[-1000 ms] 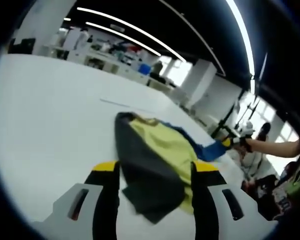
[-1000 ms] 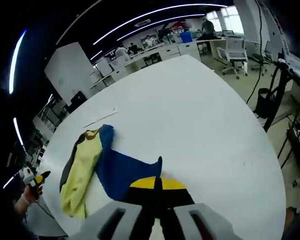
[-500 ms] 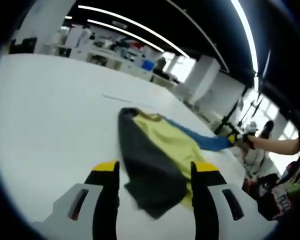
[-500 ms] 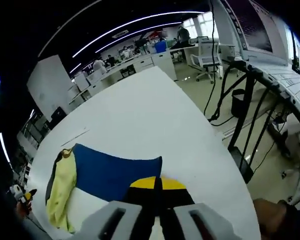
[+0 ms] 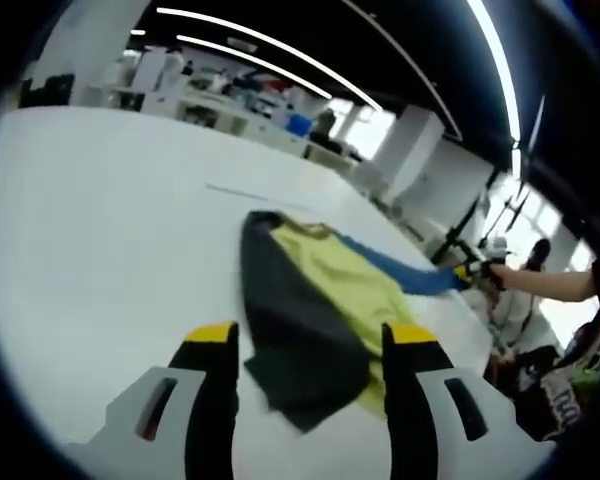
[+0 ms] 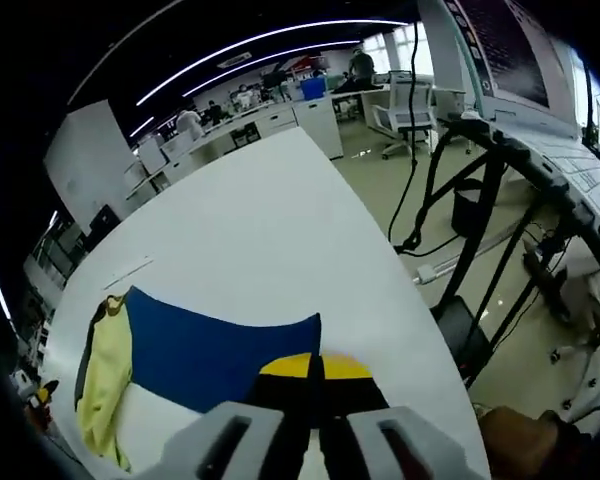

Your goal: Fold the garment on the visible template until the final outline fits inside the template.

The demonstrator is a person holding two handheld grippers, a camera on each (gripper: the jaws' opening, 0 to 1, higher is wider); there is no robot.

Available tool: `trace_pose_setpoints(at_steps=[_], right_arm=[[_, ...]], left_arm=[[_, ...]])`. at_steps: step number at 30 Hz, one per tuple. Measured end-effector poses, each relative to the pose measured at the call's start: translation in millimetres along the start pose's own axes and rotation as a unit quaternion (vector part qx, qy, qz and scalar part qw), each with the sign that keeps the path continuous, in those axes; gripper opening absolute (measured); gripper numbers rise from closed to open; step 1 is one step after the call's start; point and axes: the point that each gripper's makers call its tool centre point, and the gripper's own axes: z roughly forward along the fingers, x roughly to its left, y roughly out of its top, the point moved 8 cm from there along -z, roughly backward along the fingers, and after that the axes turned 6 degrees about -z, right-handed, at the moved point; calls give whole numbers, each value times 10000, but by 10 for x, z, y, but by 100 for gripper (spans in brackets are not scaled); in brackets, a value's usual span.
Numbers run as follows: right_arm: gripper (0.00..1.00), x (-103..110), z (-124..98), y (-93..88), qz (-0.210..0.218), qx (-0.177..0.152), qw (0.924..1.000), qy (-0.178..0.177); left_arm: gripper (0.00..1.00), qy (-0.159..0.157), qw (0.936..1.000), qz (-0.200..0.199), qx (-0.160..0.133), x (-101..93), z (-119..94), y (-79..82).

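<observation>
The garment (image 5: 320, 300) lies on the white table (image 5: 100, 220), with a dark grey panel, a yellow middle and a blue part. My left gripper (image 5: 310, 338) is open, its jaws standing on either side of the garment's near grey end. In the left gripper view the right gripper (image 5: 472, 272), held by a hand, pulls the blue part out to the right. In the right gripper view my right gripper (image 6: 315, 358) is shut on the edge of the blue panel (image 6: 210, 340), which is stretched flat; the yellow part (image 6: 100, 375) lies beyond it. A thin template line (image 6: 130, 268) marks the table behind the garment.
The table edge (image 6: 400, 290) runs close to my right gripper; past it are the floor, a black stand with cables (image 6: 460, 200) and an office chair (image 6: 405, 105). Desks and shelves (image 5: 210, 100) line the far side of the room.
The right gripper has drawn the blue part farther out toward the table edge, and it now lies spread and taut. The left gripper has hardly moved.
</observation>
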Motion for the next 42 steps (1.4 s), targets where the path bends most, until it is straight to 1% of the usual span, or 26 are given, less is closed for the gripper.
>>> trace_pose_setpoints(at_steps=[6,9,11,14,18,21,23,25,26,29,30,32,33,34,35,36,39,41,42], right_arm=[[0,-21,38,-32,-18,136,9999,-22],[0,-49,75,-56,-116,296,9995,-70],[0,-62,92,-73,-148,364,9992,-34],[0,-67,101,-83,-208,348,9992,-21],[0,-83,110,-88,-432,342,9985,-9],[0,-106,106,-87,-430,333,9985,-50],[1,-136,94,-77,-382,256,9989,-83],[6,-130,78,-72,-365,178,9992,-22],[9,-109,74,-68,-362,109,9993,78],[20,-56,64,-69,-438,22,9988,231],[22,-32,55,-75,-434,29,9988,244],[23,24,37,-65,-477,-82,9982,367],[26,65,37,-56,-454,-124,9976,510],[30,76,37,-52,-451,-140,9974,549],[34,132,27,-51,-474,-171,9967,642],[40,168,25,-44,-556,-221,9955,729],[47,340,-7,-37,-961,-302,9896,1025],[52,442,-32,-35,-976,-361,9870,1227],[55,484,-37,-34,-985,-394,9852,1343]], left_arm=[[54,30,10000,-43,-20,0,-5,-9],[54,29,10000,-57,-40,1,-2,-13],[55,5,10000,-60,-46,-7,4,-17],[56,-40,10000,-55,7,-19,21,-35],[56,-77,10000,-27,26,-27,31,-52],[57,-119,9999,-40,20,-38,36,-59],[58,-158,9997,185,-7,-55,33,-60],[61,-210,9995,253,39,-74,34,-68],[62,-231,9994,249,40,-78,34,-69],[63,-265,9991,332,51,-91,31,-74],[64,-285,9989,379,54,-95,30,-76],[66,-328,9984,448,81,-111,30,-79],[66,-344,9983,460,110,-114,31,-83],[67,-376,9982,450,123,-121,33,-87],[68,-398,9980,470,133,-126,34,-88],[68,-404,9979,494,143,-131,36,-89],[68,-444,9975,533,150,-128,36,-82],[68,-454,9976,505,137,-126,35,-73],[68,-454,9977,493,120,-122,32,-65]])
